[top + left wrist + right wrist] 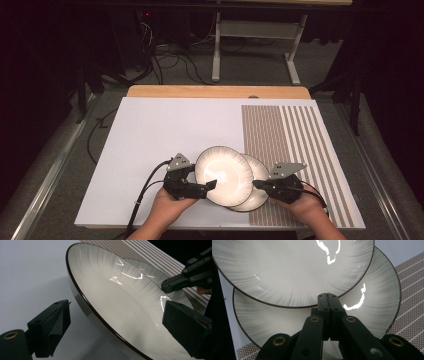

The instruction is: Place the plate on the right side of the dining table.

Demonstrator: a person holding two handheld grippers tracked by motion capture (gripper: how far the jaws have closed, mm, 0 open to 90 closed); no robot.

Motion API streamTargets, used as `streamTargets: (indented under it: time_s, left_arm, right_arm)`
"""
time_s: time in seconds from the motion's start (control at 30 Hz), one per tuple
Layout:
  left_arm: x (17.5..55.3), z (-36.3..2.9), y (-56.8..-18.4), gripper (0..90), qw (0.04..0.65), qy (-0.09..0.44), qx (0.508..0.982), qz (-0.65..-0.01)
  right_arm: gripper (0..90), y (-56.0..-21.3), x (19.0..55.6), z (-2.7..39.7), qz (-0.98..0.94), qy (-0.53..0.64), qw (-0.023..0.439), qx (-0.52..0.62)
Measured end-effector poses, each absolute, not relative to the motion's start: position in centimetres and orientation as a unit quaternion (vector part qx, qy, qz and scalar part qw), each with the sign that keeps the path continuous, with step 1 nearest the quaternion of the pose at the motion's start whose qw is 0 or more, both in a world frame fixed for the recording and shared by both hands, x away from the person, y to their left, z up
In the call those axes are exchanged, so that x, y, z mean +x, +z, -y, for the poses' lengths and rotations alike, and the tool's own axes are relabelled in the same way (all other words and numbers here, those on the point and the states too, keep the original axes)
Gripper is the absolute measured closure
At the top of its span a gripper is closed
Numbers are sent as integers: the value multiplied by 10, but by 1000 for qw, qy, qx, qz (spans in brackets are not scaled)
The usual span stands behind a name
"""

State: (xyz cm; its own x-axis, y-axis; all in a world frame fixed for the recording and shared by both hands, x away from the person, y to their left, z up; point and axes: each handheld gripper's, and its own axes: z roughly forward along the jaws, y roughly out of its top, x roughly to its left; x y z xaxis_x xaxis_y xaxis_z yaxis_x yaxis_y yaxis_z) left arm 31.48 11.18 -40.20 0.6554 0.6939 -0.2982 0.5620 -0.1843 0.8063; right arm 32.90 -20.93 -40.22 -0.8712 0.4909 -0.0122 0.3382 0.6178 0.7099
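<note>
Left gripper (212,184): jaws are standing wide, straddling the near-left rim of the upper plate (223,176), one pad (58,323) below and outside the rim, the other over the plate's inner face. No pad is pressing on the rim in the left gripper view, so no grip here yet. Right gripper (256,184): jaws are fully together with nothing between them; the closed tip is sitting against, or just above, the lower plate (258,195), right at the edge of the upper one. Contact cannot be settled from these frames.

Position of the work: the upper plate is lying tilted, overlapping the lower plate directly ahead of both grippers, between them. The lower plate is resting partly on the white board (150,145) and partly on the striped mat (300,145) on the right gripper's side.

Progress, as a judgement: the plates are apparently being stacked or unstacked; the pair is overlapped but off-centre, so alignment (or separation) is remaining to be done.

View differences: the high view is giving the overall layout and both hands. The left gripper view is showing the clearance between pad and rim, and the plate's raised underside. The right gripper view (328,298) is showing the shut jaws and the offset of the two dark rims.
</note>
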Motion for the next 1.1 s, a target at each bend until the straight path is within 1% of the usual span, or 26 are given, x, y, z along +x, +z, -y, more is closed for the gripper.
streamTargets:
  time_s: [0.13,0.47,0.73,0.83,0.9,1.1]
  left_arm:
    - [316,-111,-403,102,489,53,766,-414]
    - [317,-109,-407,191,481,27,767,-424]
    - [318,-108,-407,319,476,2,763,-437]
    - [318,-109,-407,367,470,5,763,-443]
    - [319,-110,-407,418,469,6,762,-447]
    - [319,-110,-406,465,461,8,763,-453]
  right_arm:
    - [900,-402,329,209,-894,370,103,231]
    - [900,-402,329,209,-894,371,104,231]
    - [900,-402,329,209,-894,370,106,229]
    - [900,-402,328,209,-895,369,106,228]
    - [900,-402,329,209,-895,369,106,229]
    - [900,-401,328,209,-895,367,108,229]
